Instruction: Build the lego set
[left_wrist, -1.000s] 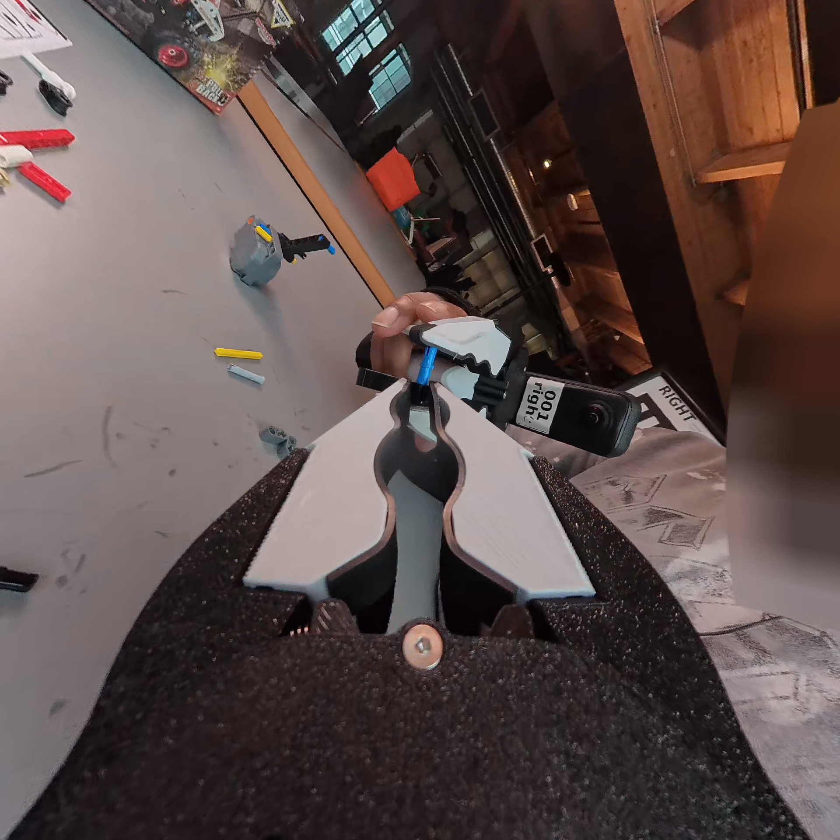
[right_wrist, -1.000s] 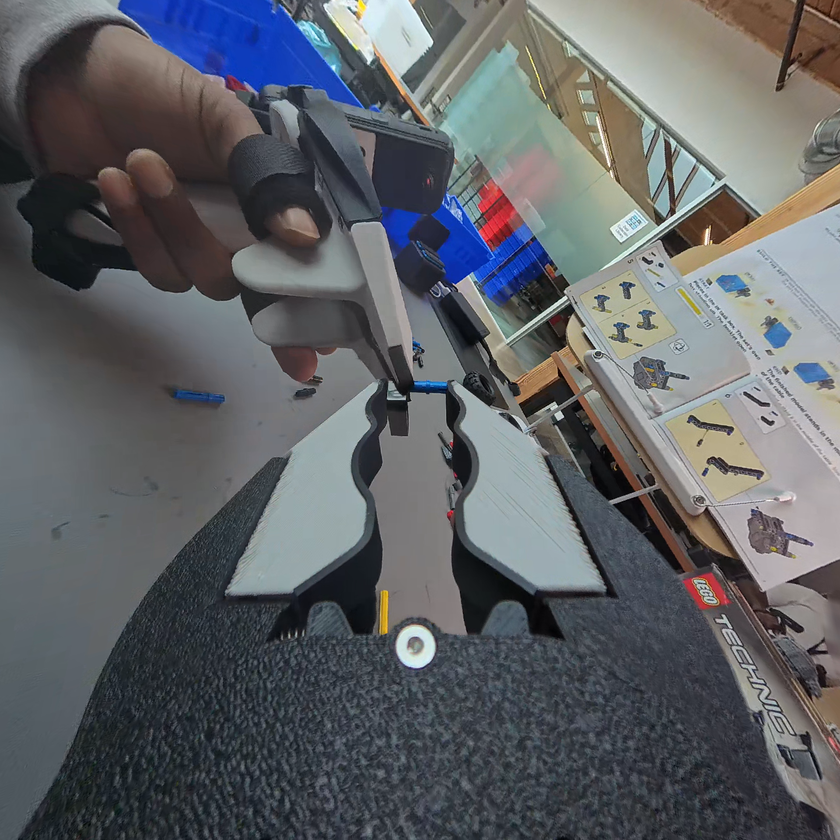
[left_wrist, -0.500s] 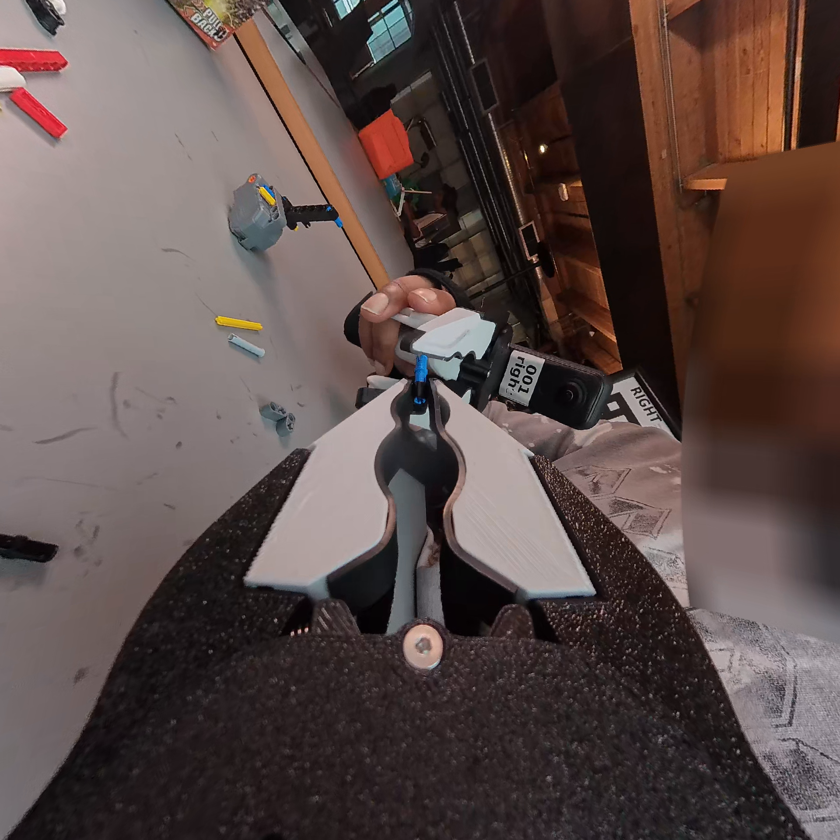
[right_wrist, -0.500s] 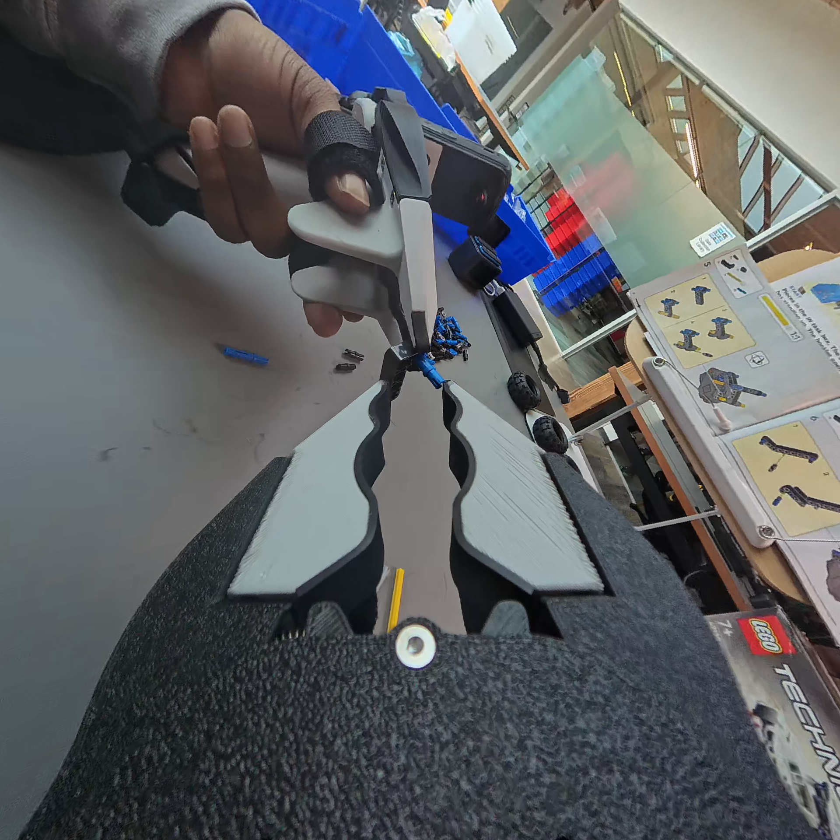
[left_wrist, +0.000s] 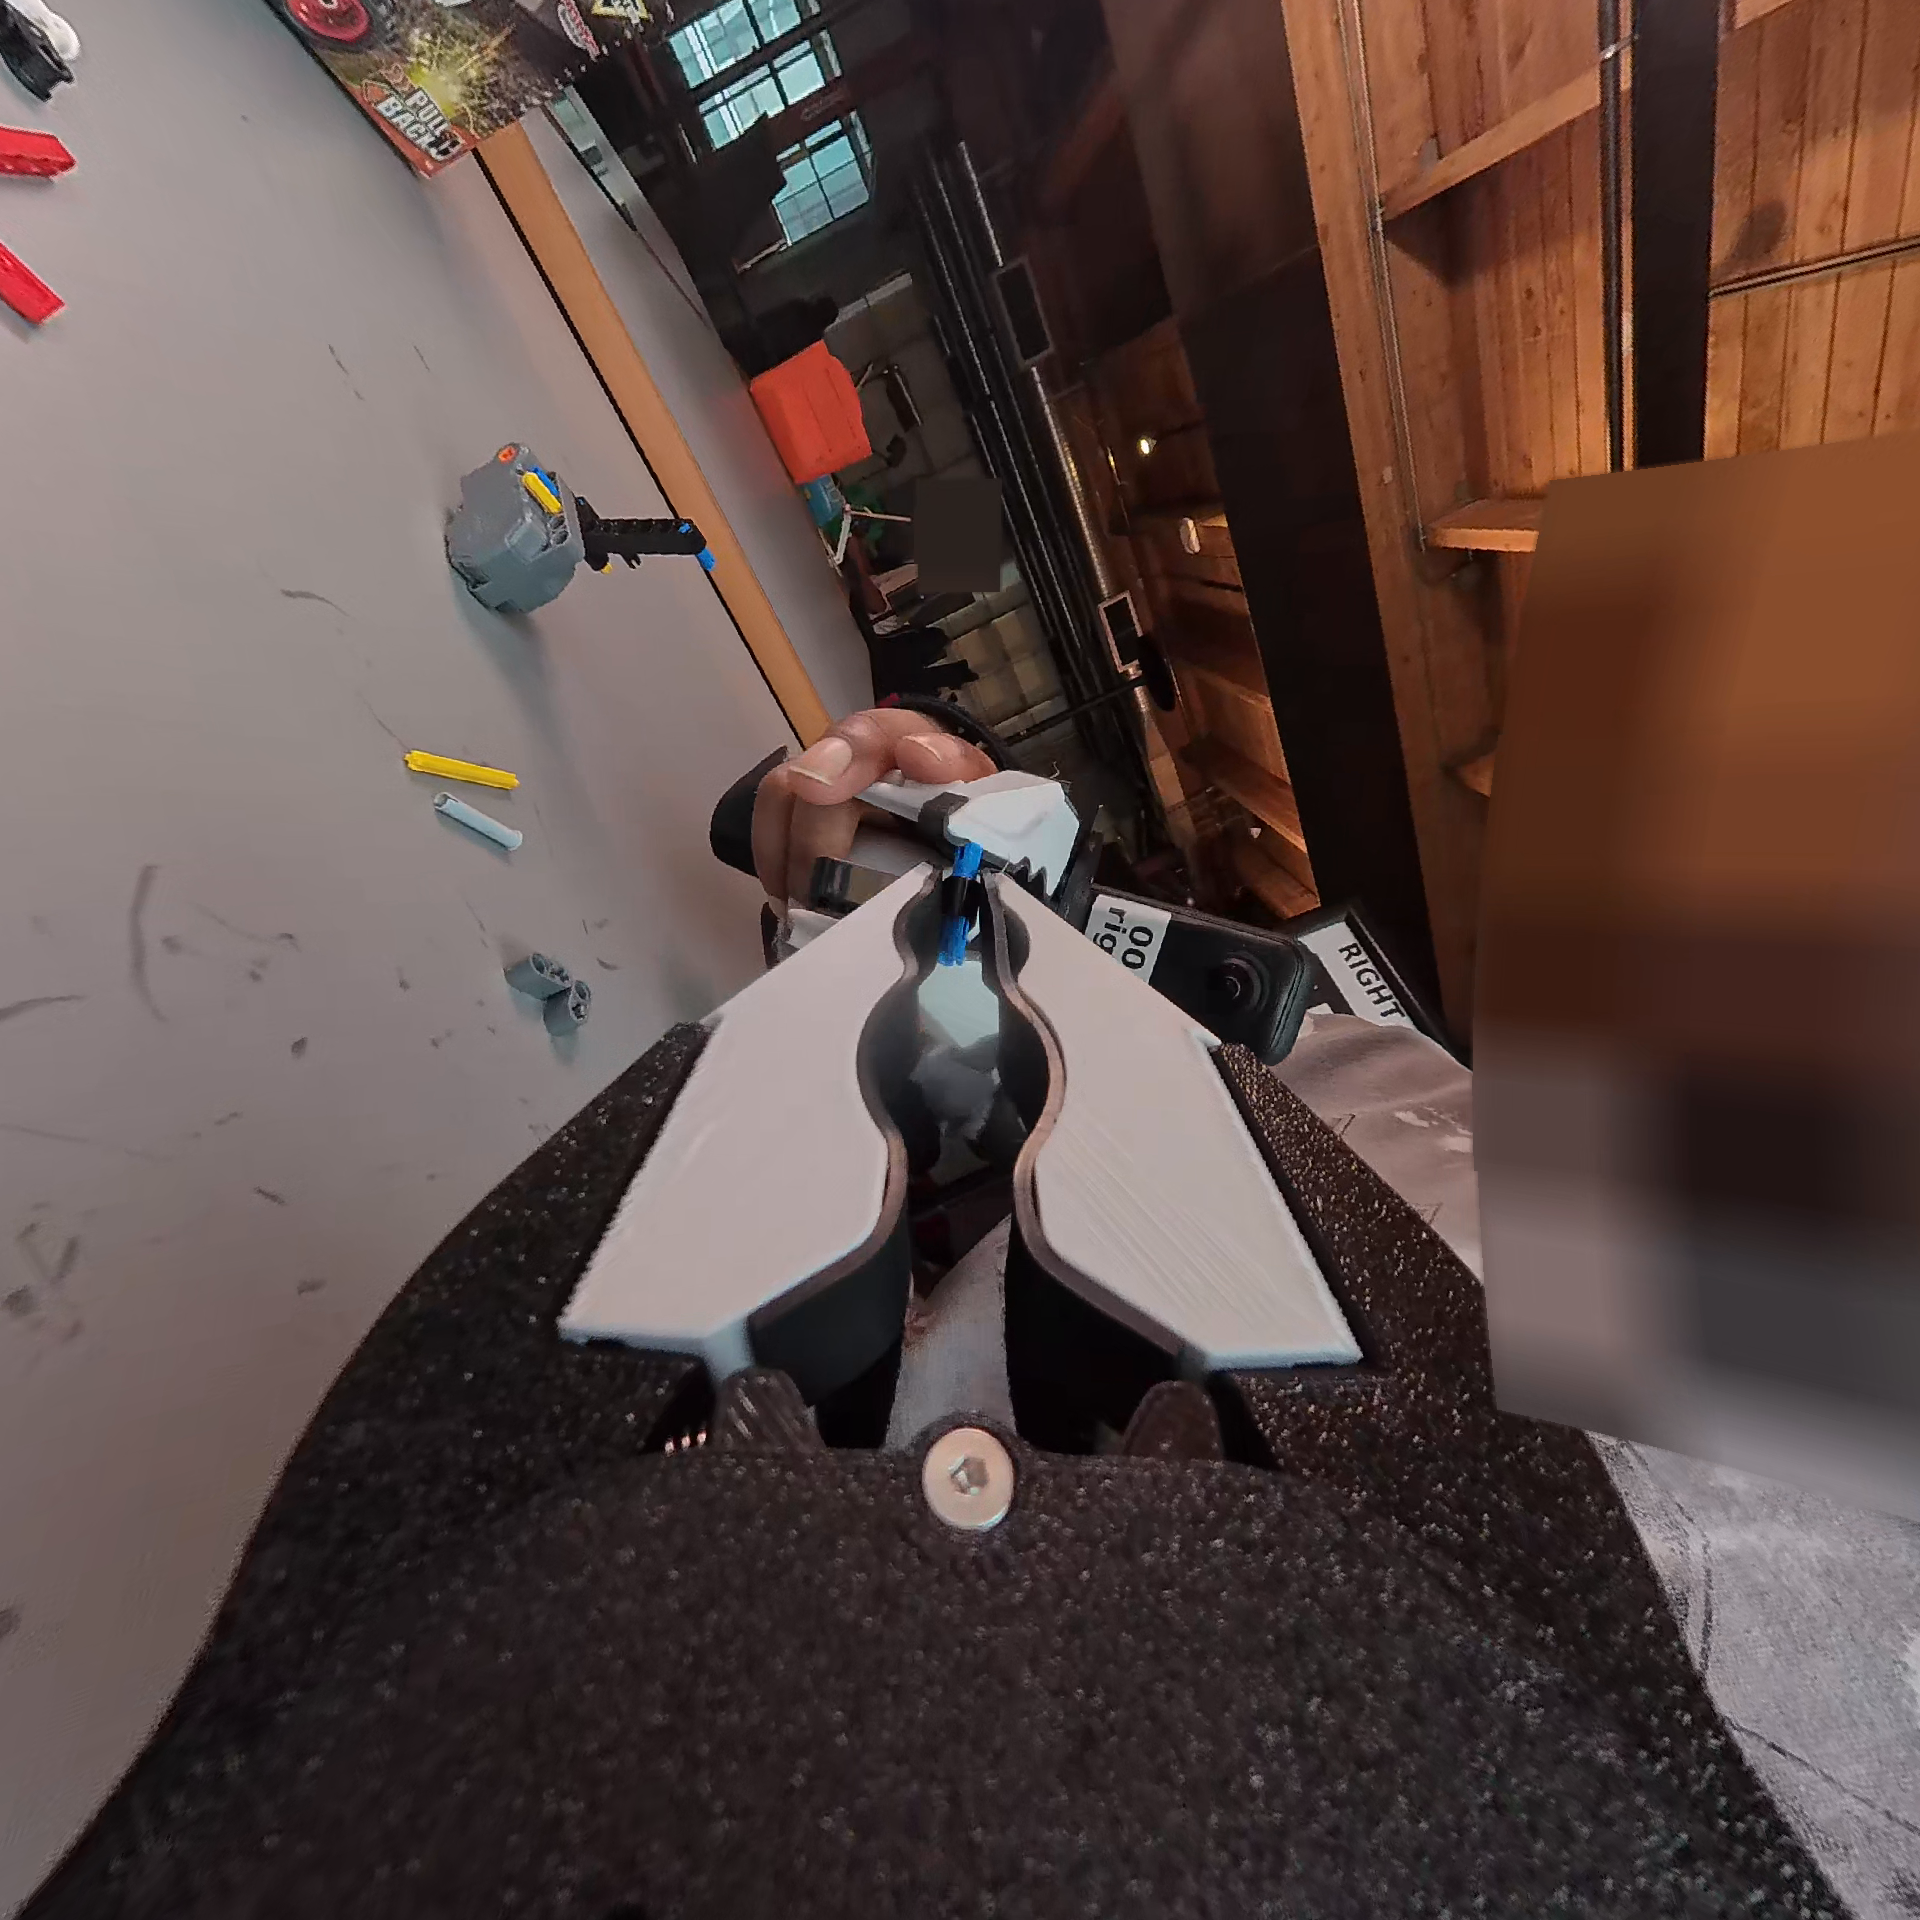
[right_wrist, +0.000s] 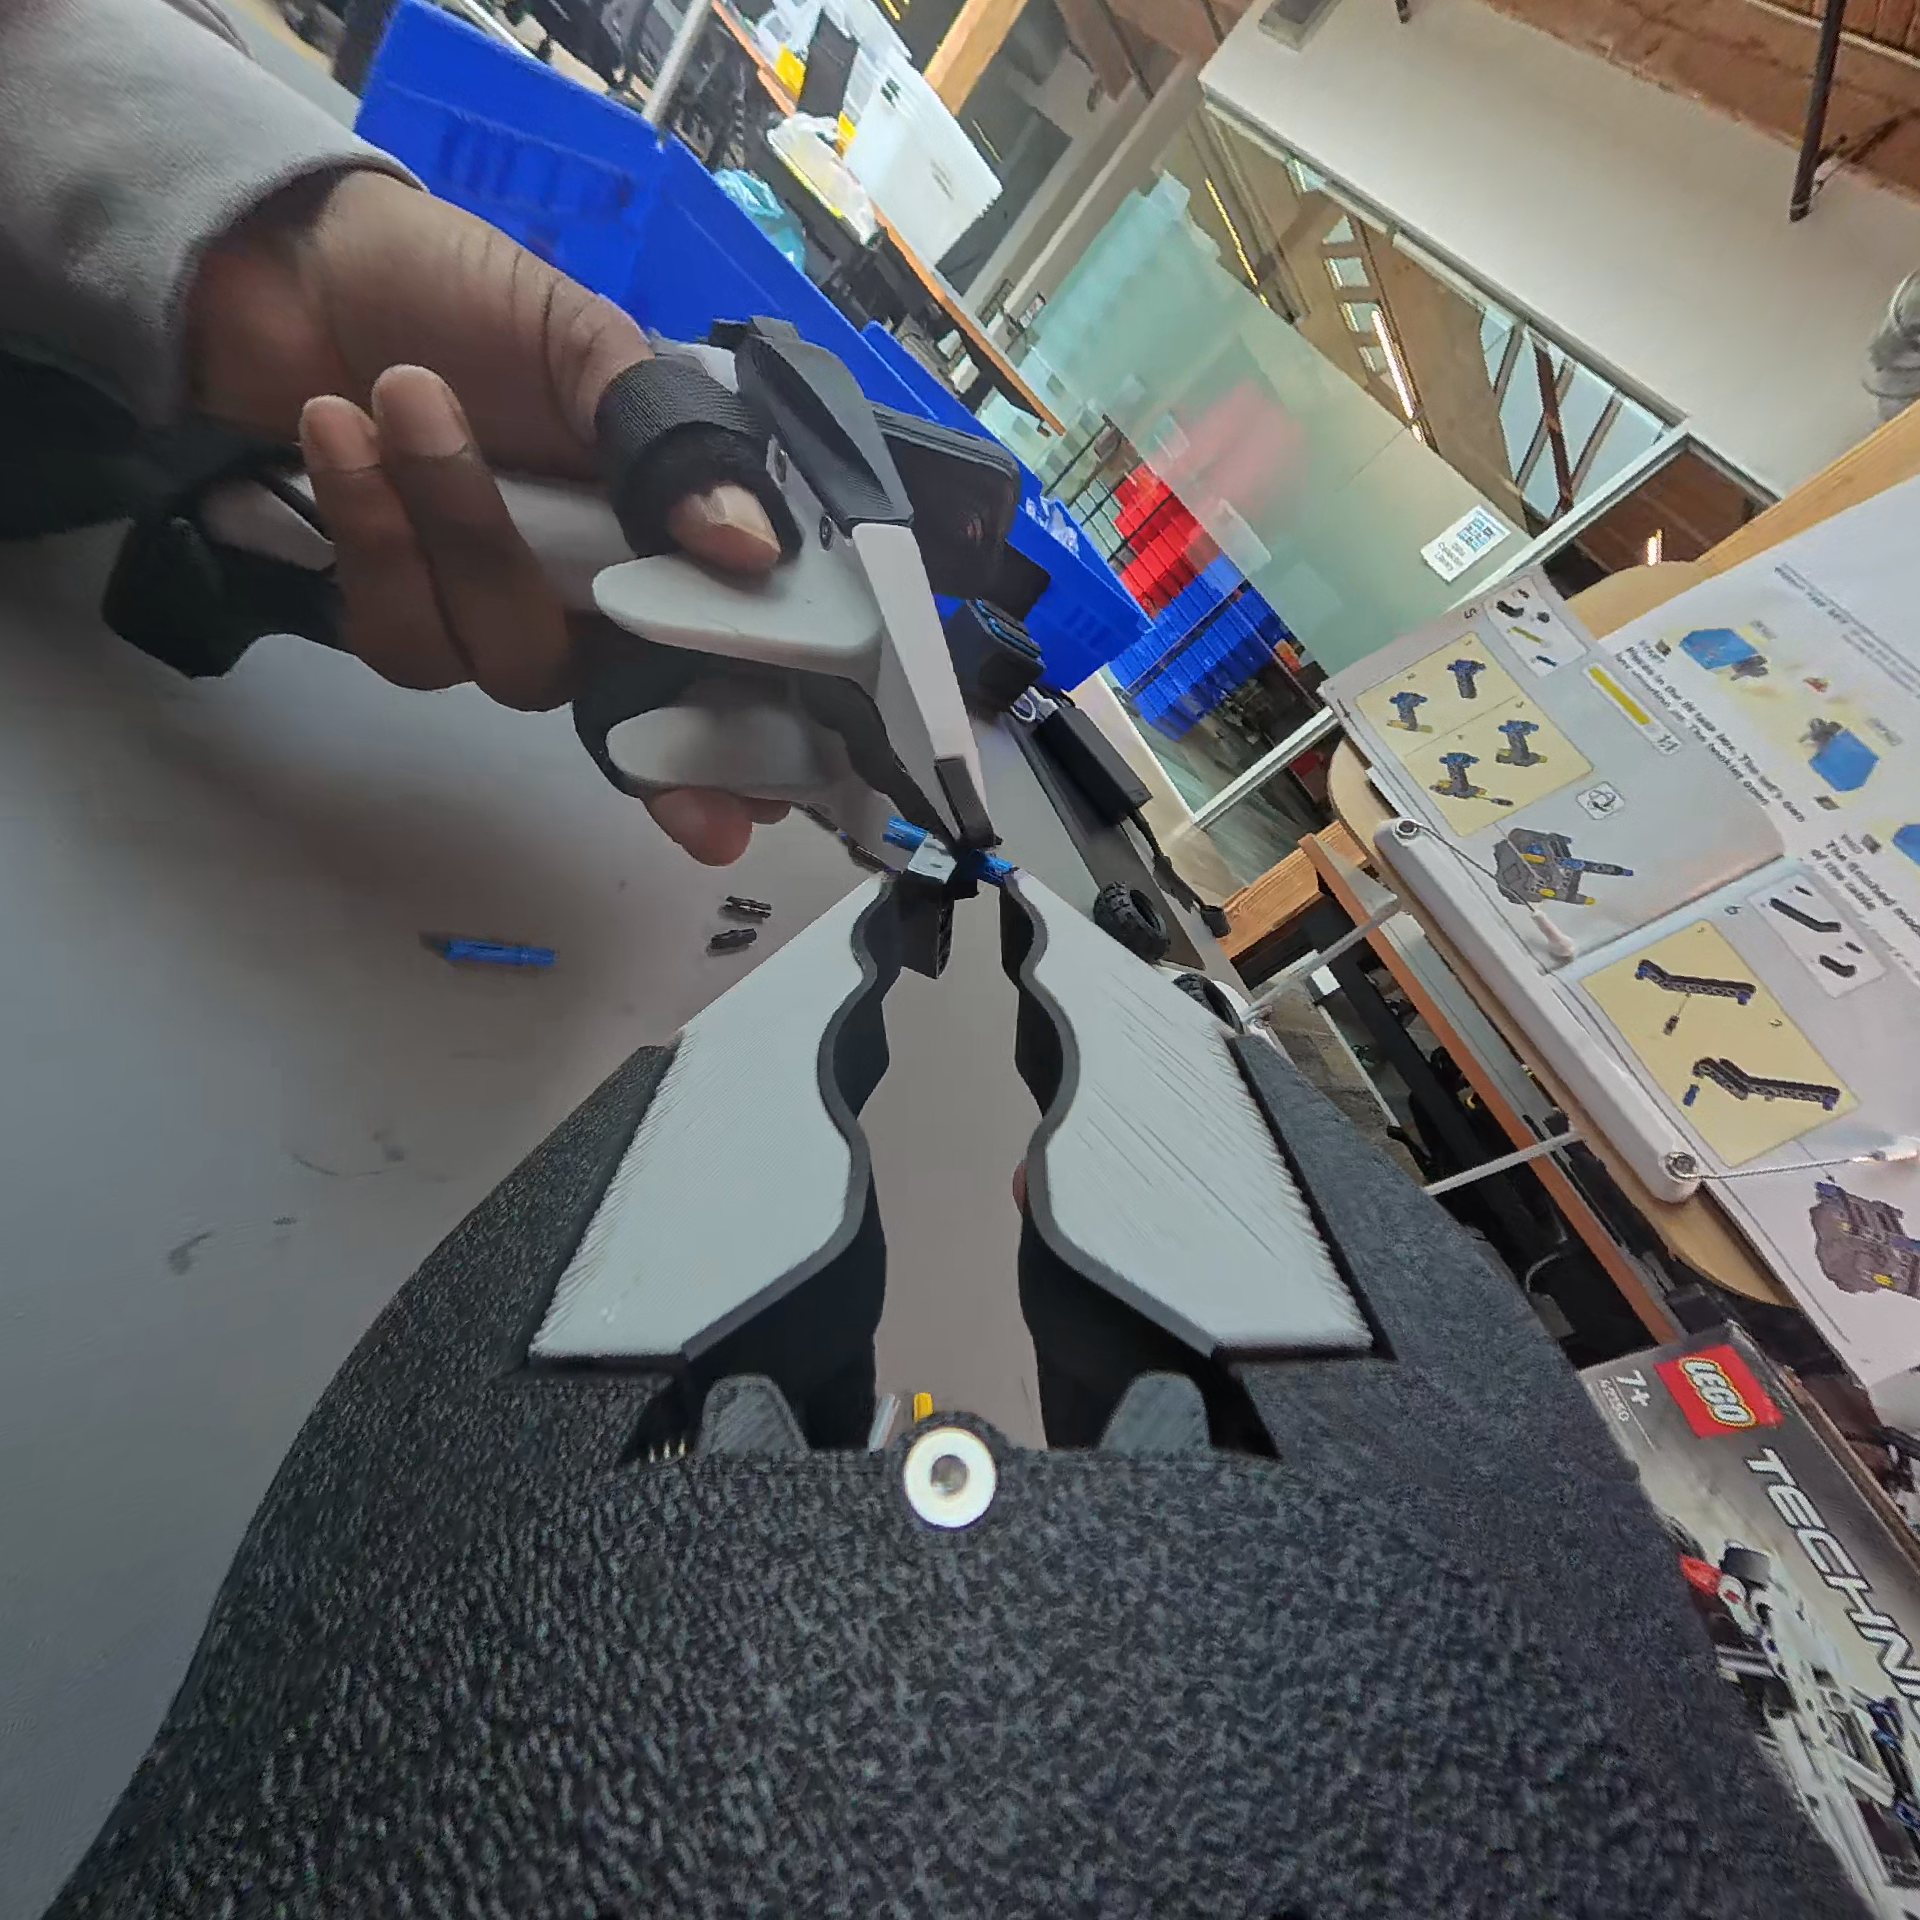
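Both grippers meet in the air above the grey table (left_wrist: 208, 623) on one small part: a short black beam (right_wrist: 928, 920) with a blue pin (right_wrist: 987, 868) in it. My left gripper (left_wrist: 958, 883) is shut on it, and the blue pin (left_wrist: 951, 925) shows between its tips. My right gripper (right_wrist: 945, 883) has its jaws a part's width apart, one on the black beam and the other on the pin's end. In the right wrist view a hand holds the left gripper (right_wrist: 961, 831) coming in from the upper left. The right gripper (left_wrist: 977, 831) shows just beyond the left tips.
On the table lie a grey motor block with a black beam (left_wrist: 514, 540), a yellow axle (left_wrist: 460, 769), a pale tube (left_wrist: 478, 821), a grey connector (left_wrist: 549, 992), red beams (left_wrist: 26, 281), a loose blue pin (right_wrist: 499, 951), black pins (right_wrist: 738, 923) and tyres (right_wrist: 1132, 920). An instruction booklet (right_wrist: 1621, 831) and the set's box (right_wrist: 1787, 1558) are at the right. Left and right tips are no more than a few centimetres apart. My right tips are roughly 11 centimeters from the grey connector (left_wrist: 549, 992).
Both grippers stayed together on the part and tilted somewhat. The right gripper's jaws have narrowed on the black beam and blue pin. The pin looks pushed further in.
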